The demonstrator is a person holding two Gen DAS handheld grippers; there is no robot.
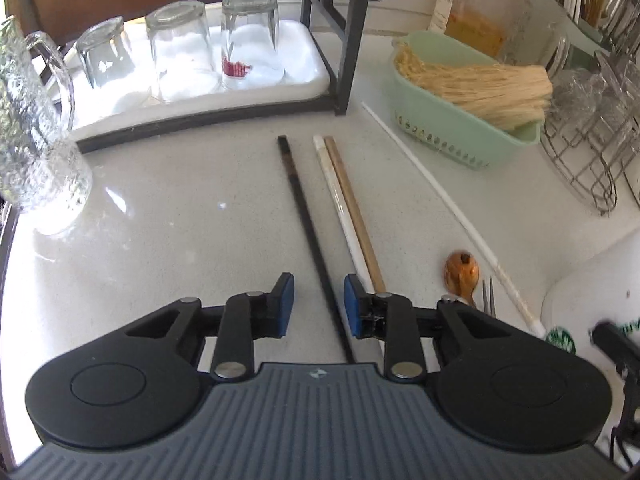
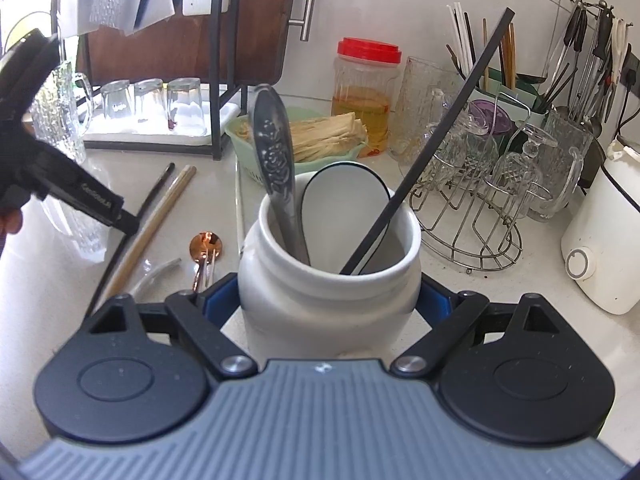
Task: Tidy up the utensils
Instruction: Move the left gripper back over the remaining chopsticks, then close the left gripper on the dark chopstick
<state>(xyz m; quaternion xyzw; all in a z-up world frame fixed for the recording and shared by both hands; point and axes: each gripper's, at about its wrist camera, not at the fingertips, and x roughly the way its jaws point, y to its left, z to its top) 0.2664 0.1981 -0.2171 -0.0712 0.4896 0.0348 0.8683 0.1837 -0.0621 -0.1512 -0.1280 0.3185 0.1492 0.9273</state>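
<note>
A black chopstick (image 1: 306,226) lies on the counter and runs between the pads of my open left gripper (image 1: 319,306). A white chopstick (image 1: 340,204) and a wooden one (image 1: 354,212) lie just right of it, with a long white stick (image 1: 436,200) farther right. A copper spoon (image 1: 461,272) and a small fork (image 1: 489,294) lie near the right finger. My right gripper (image 2: 324,300) is shut on a white ceramic jar (image 2: 320,304). The jar holds a metal spoon (image 2: 272,152), a white spoon (image 2: 344,200) and a black chopstick (image 2: 436,132).
A tray of upturned glasses (image 1: 180,52) stands at the back left, with a glass pitcher (image 1: 32,132) at the left edge. A green basket of noodles (image 1: 468,96), a red-lidded jar (image 2: 366,92), a wire glass rack (image 2: 476,184) and a white appliance (image 2: 600,240) stand to the right.
</note>
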